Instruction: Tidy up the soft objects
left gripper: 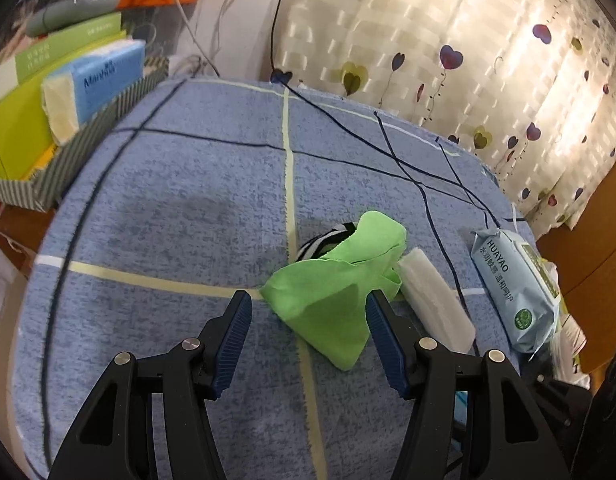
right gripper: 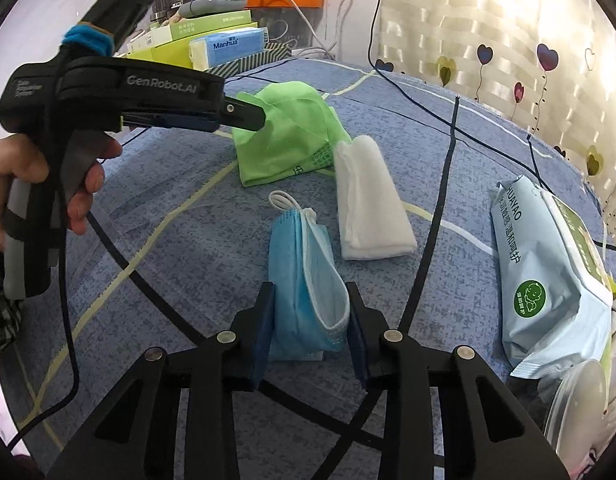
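Nearest in the right wrist view, the right gripper (right gripper: 311, 320) has its jaws spread to either side of a folded blue face mask (right gripper: 298, 280) lying on the blue checked table (right gripper: 156, 200). The pads sit just beside the mask's edges; whether they press it yet I cannot tell. The mask looks very light and limp, its white ear loops (right gripper: 286, 202) loose at the far end — a pinch across the folded body, not the loops, should keep it from unfolding or dangling.

Just beyond lies a folded white cloth (right gripper: 367, 200), soft and thick, likely to sag unless taken at the folded edge.

Farther on, a crumpled green cloth (left gripper: 339, 280) rests over something black-and-white striped (left gripper: 327, 238). The left gripper (left gripper: 308, 312) hovers above it, jaws wide, holding nothing. The fabric seems thin and floppy — a raised fold or the near corner offers the surest hold.

To the right, a pack of wet wipes (right gripper: 547, 280) lies well apart from the mask; it looks heavier, with slippery film.
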A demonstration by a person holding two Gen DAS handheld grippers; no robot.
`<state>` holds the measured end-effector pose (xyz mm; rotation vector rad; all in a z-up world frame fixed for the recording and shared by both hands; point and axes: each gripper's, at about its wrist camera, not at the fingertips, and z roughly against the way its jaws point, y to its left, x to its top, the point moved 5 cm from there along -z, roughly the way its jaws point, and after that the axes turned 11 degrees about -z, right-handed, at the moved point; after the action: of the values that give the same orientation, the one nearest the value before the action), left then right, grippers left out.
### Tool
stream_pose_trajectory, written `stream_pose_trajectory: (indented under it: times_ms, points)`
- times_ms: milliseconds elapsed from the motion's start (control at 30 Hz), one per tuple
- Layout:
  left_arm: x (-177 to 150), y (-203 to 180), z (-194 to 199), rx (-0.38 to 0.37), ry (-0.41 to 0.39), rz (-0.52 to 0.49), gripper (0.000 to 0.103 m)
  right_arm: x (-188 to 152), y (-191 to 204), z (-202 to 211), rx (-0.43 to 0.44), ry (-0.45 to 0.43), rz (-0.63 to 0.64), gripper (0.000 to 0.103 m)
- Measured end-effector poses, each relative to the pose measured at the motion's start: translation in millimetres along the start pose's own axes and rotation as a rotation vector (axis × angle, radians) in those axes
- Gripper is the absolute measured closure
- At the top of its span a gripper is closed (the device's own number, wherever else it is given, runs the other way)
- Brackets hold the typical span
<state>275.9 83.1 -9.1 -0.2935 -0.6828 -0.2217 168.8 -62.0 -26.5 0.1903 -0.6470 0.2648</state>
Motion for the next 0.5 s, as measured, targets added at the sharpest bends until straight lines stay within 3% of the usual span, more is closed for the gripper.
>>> stream_pose_trajectory:
  times_ms: [33,67,100,200,300,500]
  points:
    - [0.2,-1.2,-1.8,-0.003,0.001,0.001,0.045,0.0,-0.3,0.0,0.001,-0.001,-0.002,0.069]
    - [-0.2,-3.3,-3.5,0.000,0.000,-0.004,0.052,0.0,-0.6,-0.1,0.003,-0.001,-0.005,0.069]
    - [-0.4,-5.5,-4.8,0.002,-0.001,-0.012,0.065,0.1,-1.1,-0.2,0.005,-0.001,-0.007,0.069]
    - [-2.1,-11.1,-7.3,0.018,0.003,-0.042,0.087,0.1,-2.0,-0.5,0.008,-0.001,-0.011,0.069]
    - [-3.3,-14.8,-5.1,0.023,-0.007,-0.058,0.098,0.2,-2.0,-0.9,0.009,-0.002,-0.013,0.069]
    - [-4.7,-29.6,12.3,-0.026,-0.076,-0.076,0.100,-0.4,-3.1,-0.9,0.013,-0.005,-0.018,0.069]
